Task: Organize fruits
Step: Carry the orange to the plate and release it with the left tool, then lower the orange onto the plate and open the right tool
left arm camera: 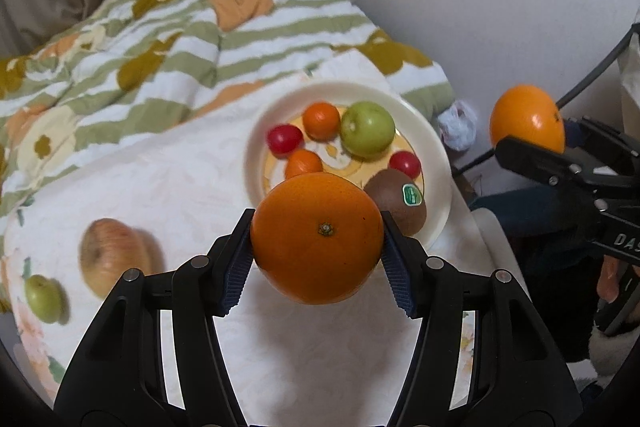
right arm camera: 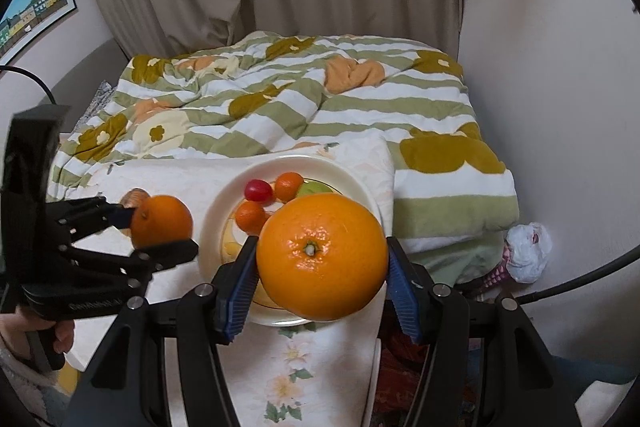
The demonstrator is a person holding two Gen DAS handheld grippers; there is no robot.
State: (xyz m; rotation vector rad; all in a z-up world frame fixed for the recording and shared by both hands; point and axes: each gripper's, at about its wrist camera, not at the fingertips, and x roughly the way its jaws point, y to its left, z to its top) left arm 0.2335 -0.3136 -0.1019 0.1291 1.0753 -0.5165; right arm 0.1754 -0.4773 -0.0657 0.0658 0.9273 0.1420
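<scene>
While smaller fruit crowds the plate (left arm camera: 434, 143) at the cloth's far right edge, you hold one orange (left arm camera: 316, 237) in your left gripper (left arm camera: 316, 259), another orange (right arm camera: 322, 257) in your right gripper (right arm camera: 322, 285), both raised, apparently awaiting room.

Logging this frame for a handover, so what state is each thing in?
Left tongs: shut on left orange, held in the air.
Right tongs: shut on right orange, held in the air.
Plate: loaded with small fruits.
Kiwi: on plate, stickered.
Large apple: off plate, on cloth.
</scene>
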